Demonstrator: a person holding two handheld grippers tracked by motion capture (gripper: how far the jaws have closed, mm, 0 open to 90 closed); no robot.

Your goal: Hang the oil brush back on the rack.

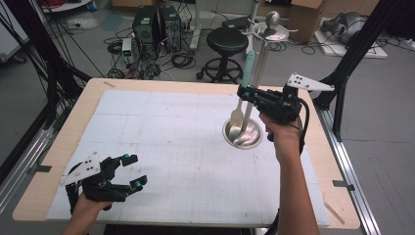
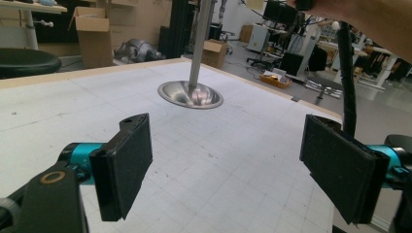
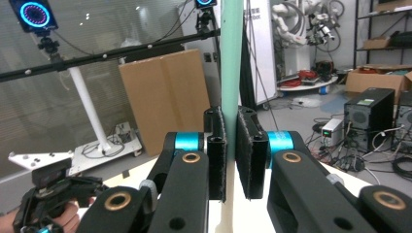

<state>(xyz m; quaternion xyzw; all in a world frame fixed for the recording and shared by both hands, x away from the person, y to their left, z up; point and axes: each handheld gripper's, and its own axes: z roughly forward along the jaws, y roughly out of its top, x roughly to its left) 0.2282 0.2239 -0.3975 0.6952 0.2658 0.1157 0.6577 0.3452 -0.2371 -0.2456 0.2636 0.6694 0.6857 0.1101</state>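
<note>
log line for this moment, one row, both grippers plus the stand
right gripper shut on fork | fork upright beside rack | left gripper open, near table corner

Table (image 1: 58, 147): light wood top w/ rounded corners, sits on a grey floor. White gridded mat (image 1: 186, 161) lies flat on it, covers most of the top; wood border exposed all round. Metal stand (image 1: 242, 132): round dished base rests directly on the mat, right of centre toward the far side; upright pole rises from the base centre.
</note>
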